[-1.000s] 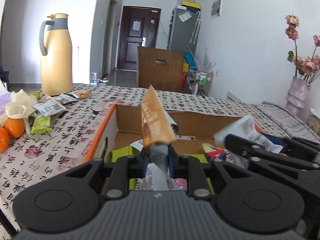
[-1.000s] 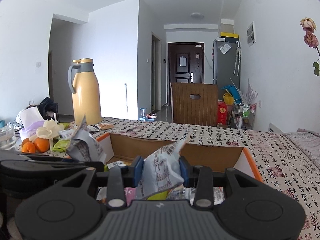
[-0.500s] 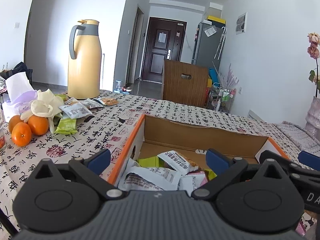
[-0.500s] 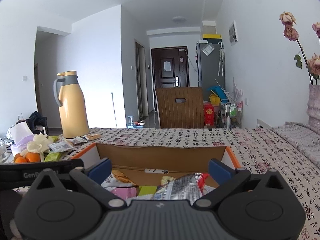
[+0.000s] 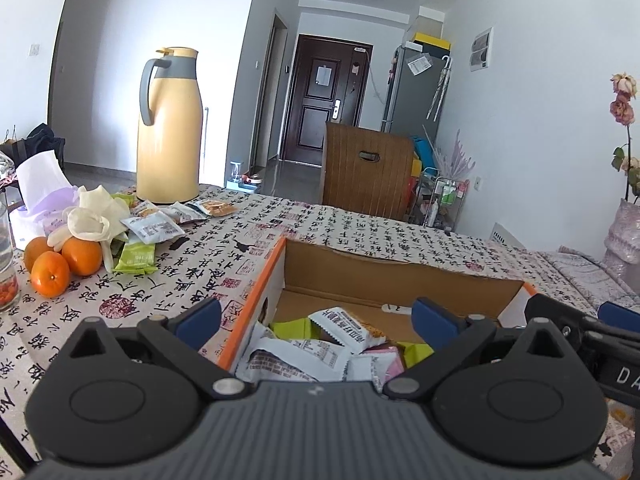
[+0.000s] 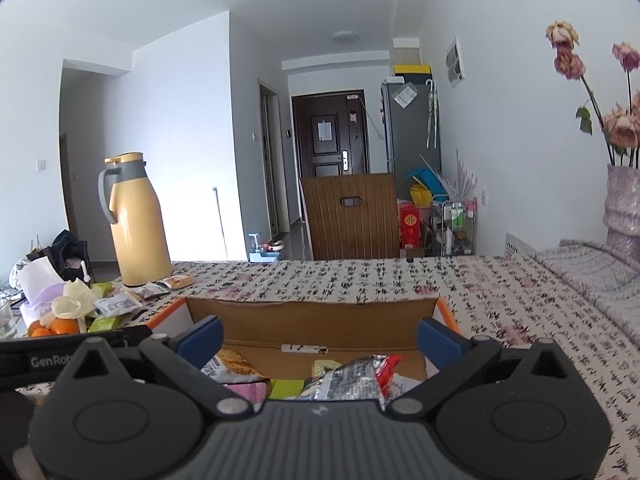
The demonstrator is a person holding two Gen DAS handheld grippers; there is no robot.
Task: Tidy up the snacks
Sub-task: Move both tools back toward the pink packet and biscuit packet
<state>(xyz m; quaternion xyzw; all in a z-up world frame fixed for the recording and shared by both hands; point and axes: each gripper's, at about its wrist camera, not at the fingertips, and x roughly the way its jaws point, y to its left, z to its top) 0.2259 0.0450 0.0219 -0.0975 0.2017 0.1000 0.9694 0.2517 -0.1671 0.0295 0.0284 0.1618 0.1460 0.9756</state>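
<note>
An open cardboard box (image 5: 396,280) with orange edges sits on the patterned table and holds several snack packets (image 5: 348,328). It also shows in the right wrist view (image 6: 312,316), with a silver and red packet (image 6: 352,376) inside. My left gripper (image 5: 316,320) is open and empty above the box's near left corner. My right gripper (image 6: 318,338) is open and empty above the box's near side. Loose snack packets (image 5: 154,230) lie on the table at the far left, including a green one (image 5: 136,258).
A yellow thermos jug (image 5: 168,128) stands at the back left. Oranges (image 5: 60,268), a pale glove (image 5: 90,218) and a tissue pack (image 5: 40,196) lie at the left. A glass (image 5: 6,260) stands at the left edge. A vase with dried flowers (image 6: 624,204) is at the right.
Both grippers opened and dropped their packets into the box: the left let go of an orange packet, the right a white one. Both then lifted and pulled back a little.
</note>
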